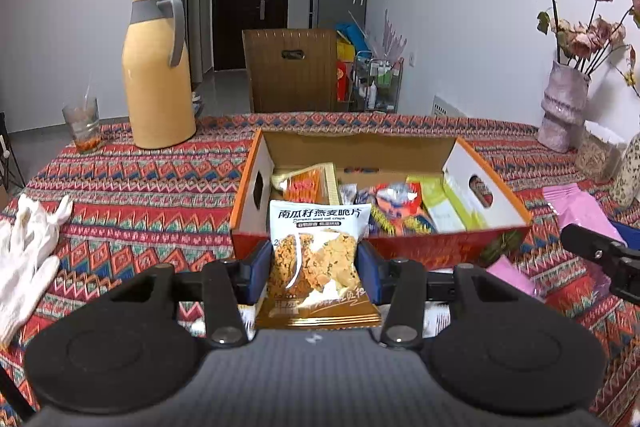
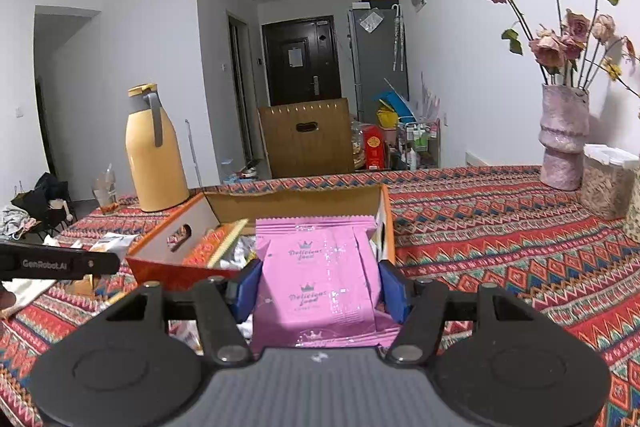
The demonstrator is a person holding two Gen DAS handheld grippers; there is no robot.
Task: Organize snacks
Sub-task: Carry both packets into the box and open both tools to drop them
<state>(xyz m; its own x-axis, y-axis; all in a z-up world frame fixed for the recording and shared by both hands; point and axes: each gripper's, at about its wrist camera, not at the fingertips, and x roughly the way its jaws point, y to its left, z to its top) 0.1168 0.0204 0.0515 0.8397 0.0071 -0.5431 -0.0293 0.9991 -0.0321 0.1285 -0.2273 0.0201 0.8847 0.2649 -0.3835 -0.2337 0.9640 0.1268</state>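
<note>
My left gripper is shut on a white and gold pack of oat crisps, held just in front of the orange cardboard box's near wall. The box holds several snack packs. My right gripper is shut on a pink snack packet, held before the same box near its right end. The right gripper's side shows at the right edge of the left wrist view. More pink packets lie on the cloth right of the box.
A yellow thermos jug and a glass stand at the back left of the patterned tablecloth. White gloves lie at left. A pink vase with dried roses and a jar stand at right.
</note>
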